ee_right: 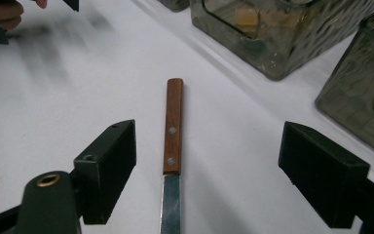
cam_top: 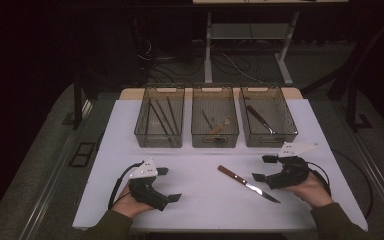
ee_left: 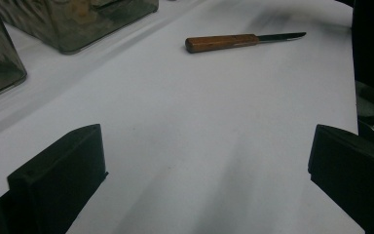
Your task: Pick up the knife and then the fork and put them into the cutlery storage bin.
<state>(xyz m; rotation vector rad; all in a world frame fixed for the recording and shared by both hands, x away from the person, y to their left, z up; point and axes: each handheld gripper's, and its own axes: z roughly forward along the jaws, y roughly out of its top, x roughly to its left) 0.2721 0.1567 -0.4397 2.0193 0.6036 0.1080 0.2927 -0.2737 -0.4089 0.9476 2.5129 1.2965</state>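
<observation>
Knife (ee_right: 173, 127) flat on tabletop (cam_top: 200, 195): light, stiff, sharp blade. Grip wooden handle. Right tongs (ee_right: 207, 170) spread astride it; left tongs (ee_left: 207, 175) spread, empty.

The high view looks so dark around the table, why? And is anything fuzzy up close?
In the high view, light falls on the white table while the floor and room behind stay dim. In the right gripper view, the knife looks sharp and its blade shines a little. In the left gripper view, the bins look soft and blurry.
</observation>
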